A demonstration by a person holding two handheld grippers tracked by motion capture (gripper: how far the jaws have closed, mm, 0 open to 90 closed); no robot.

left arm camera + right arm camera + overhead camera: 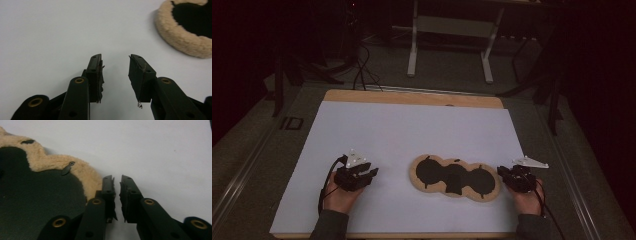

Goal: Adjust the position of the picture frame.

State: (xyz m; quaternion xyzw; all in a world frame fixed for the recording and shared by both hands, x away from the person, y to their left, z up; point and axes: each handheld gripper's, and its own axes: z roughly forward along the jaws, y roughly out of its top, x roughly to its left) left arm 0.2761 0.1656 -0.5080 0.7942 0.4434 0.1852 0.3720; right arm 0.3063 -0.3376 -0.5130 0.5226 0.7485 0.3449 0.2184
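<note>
You rest both hands on the worktop (362, 125), left tool (362, 175) gaping and empty, right tool (511, 175) nearly closed on nothing beside the fleece pad (454, 178) lying centre-right, so the next move is likely gripping its rim.

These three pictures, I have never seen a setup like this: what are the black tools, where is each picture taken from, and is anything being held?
No robot here: a person holds a two-jaw tool in each hand. The high view looks down on a table covered by a white sheet. The left hand-held gripper is at that picture's left, the right hand-held gripper at its right. The other two pictures come from cameras riding on those tools, looking along their black jaws. Between them lies a tan fleecy pad with three joined black rounds. The left jaws stand open over bare sheet. The right jaws are nearly together beside the pad's edge, a slit between them. Nothing is held.
</note>
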